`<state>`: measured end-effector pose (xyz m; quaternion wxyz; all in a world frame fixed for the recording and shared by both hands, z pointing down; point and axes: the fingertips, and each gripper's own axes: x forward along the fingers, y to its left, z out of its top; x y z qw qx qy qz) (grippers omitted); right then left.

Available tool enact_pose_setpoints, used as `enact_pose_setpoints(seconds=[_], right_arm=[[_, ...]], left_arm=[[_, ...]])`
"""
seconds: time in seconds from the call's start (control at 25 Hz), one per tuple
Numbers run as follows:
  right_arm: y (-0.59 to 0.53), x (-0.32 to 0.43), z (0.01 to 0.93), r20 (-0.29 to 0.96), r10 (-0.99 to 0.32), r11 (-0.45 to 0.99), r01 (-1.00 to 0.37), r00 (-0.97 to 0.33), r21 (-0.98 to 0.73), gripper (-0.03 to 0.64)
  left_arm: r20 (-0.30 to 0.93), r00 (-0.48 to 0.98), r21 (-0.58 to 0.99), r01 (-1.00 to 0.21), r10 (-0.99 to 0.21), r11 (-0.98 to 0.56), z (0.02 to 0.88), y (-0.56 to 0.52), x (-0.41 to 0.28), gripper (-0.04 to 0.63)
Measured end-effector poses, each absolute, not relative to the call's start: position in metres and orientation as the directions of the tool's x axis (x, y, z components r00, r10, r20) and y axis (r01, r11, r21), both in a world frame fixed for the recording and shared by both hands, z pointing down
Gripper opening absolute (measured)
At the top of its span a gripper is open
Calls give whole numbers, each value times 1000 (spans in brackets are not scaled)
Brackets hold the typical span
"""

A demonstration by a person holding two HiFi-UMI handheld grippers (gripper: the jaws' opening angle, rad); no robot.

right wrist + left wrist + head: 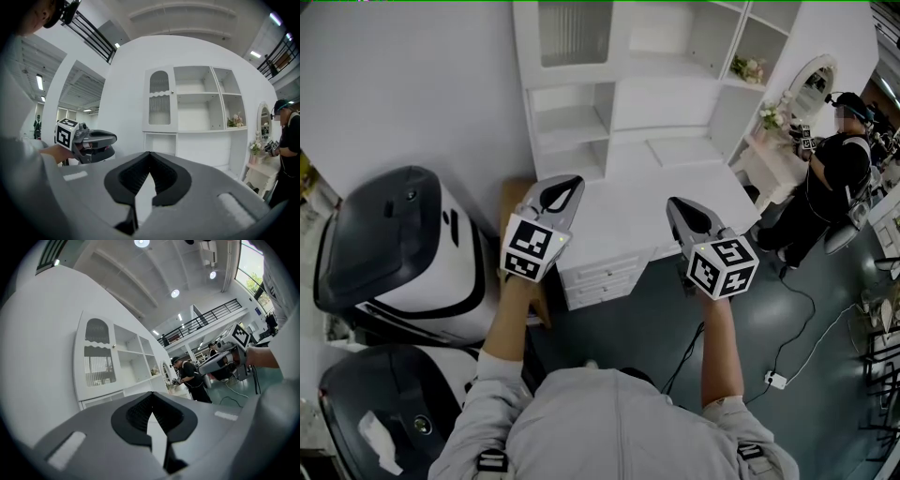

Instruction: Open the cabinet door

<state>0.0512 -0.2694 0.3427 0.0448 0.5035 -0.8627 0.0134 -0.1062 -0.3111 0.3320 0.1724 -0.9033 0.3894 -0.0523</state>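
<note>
White wall [412, 75] up top, cabinet door [562, 33] shut; lower centre, left tongs [571, 181] and right tongs [675, 202] closed, empty.

Dark floor [830, 412]: white cabinet unit [675, 202] standing; black cable [812, 302], white plug [776, 380] lying.

Bright, even light from ceiling lamps [175, 293]; both gripper views bulge fisheye-round with dark vignetted corners, shadows soft.

The head view looks steeply down from above the person [619, 422] onto the tall white shelved cabinet [572, 122]. Both gripper views face it level from well back, the left one also catching the right hand-held gripper [201, 368], the right one the left hand-held gripper [115, 138].
</note>
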Motion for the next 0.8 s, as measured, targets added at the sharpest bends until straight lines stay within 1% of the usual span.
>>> enact_pose_setpoints(seconds=[0.24, 0.48, 0.8], right_arm=[[-303, 54, 342, 91, -867, 493, -870, -490, 16, 2], [-356, 55, 340, 82, -852, 520, -854, -516, 28, 2], [-440, 72, 311, 40, -827, 562, -826, -561, 44, 3]], left_arm=[[-40, 688, -357, -687, -724, -633, 333, -341, -107, 17], [-55, 657, -359, -716, -752, -599, 332, -387, -112, 17], [-97, 614, -394, -747, -783, -536, 296, -459, -95, 17]])
